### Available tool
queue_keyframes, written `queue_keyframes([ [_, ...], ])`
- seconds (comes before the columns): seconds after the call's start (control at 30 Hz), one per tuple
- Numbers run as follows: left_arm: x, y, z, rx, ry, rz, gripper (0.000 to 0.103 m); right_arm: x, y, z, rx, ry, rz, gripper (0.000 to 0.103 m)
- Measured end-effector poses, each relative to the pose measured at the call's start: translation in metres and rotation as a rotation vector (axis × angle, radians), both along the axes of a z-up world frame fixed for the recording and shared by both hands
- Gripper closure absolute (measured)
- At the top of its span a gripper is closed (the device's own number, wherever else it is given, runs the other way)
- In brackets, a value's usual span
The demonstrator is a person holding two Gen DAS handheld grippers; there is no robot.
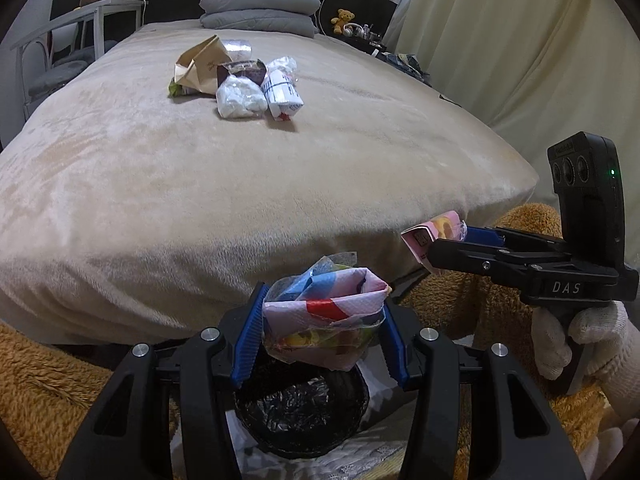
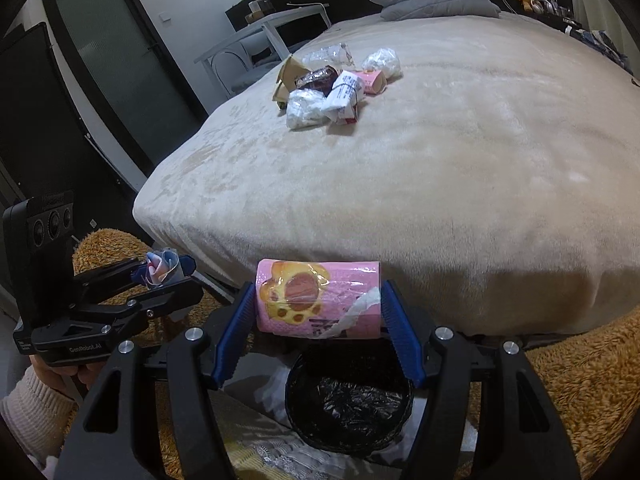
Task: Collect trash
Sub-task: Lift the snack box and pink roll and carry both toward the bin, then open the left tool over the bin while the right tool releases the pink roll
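My left gripper (image 1: pixel 322 328) is shut on a crumpled multicoloured wrapper (image 1: pixel 324 316) and holds it just above a black-lined trash bin (image 1: pixel 300 412) on the floor. My right gripper (image 2: pixel 318 312) is shut on a pink snack wrapper (image 2: pixel 316 300) with a paw print, held above the same bin (image 2: pixel 348 404). Each gripper shows in the other's view: the right one (image 1: pixel 432 246) to the right, the left one (image 2: pixel 164 274) to the left. A pile of trash (image 1: pixel 240 76) lies on the beige bed (image 1: pixel 200 184), also in the right wrist view (image 2: pixel 332 84).
Grey pillows (image 1: pixel 256 8) lie at the head of the bed. A white table and chair (image 1: pixel 60 40) stand at its left. An orange shaggy rug (image 2: pixel 580 380) covers the floor around the bin. Curtains (image 1: pixel 520 40) hang on the right.
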State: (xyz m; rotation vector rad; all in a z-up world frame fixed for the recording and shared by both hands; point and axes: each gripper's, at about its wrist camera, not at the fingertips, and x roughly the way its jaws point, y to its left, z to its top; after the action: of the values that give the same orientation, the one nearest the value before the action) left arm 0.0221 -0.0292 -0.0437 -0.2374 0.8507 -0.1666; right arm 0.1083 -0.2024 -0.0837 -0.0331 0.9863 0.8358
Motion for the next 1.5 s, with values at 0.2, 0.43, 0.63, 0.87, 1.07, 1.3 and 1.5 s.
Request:
queue_keyframes([
  [0.2,0.008,-0.002,-0.033,0.006,0.147,0.019,0.053,0.006,0.004,-0.032,-0.092,0.102,-0.007,0.039],
  [0.43,0.026,-0.009,-0.062,0.0,0.286,0.012,0.053,0.017,0.013,-0.061,-0.154,0.233,-0.012,0.039],
  [0.63,0.038,-0.008,-0.092,-0.015,0.44,0.023,0.053,0.02,0.021,-0.087,-0.214,0.34,-0.01,0.039],
  [0.87,0.046,-0.012,-0.119,-0.049,0.556,0.011,0.053,0.027,0.022,-0.111,-0.269,0.447,-0.032,0.039],
  [1.07,0.046,-0.012,-0.134,-0.07,0.611,0.017,0.052,0.031,0.025,-0.121,-0.275,0.503,-0.041,0.039],
  [1.3,0.049,-0.008,-0.141,-0.088,0.651,0.011,0.052,0.03,0.026,-0.13,-0.287,0.534,-0.032,0.039],
  [1.5,0.054,-0.007,-0.14,-0.084,0.654,0.033,0.021,0.033,0.022,-0.131,-0.276,0.538,-0.061,0.023],
])
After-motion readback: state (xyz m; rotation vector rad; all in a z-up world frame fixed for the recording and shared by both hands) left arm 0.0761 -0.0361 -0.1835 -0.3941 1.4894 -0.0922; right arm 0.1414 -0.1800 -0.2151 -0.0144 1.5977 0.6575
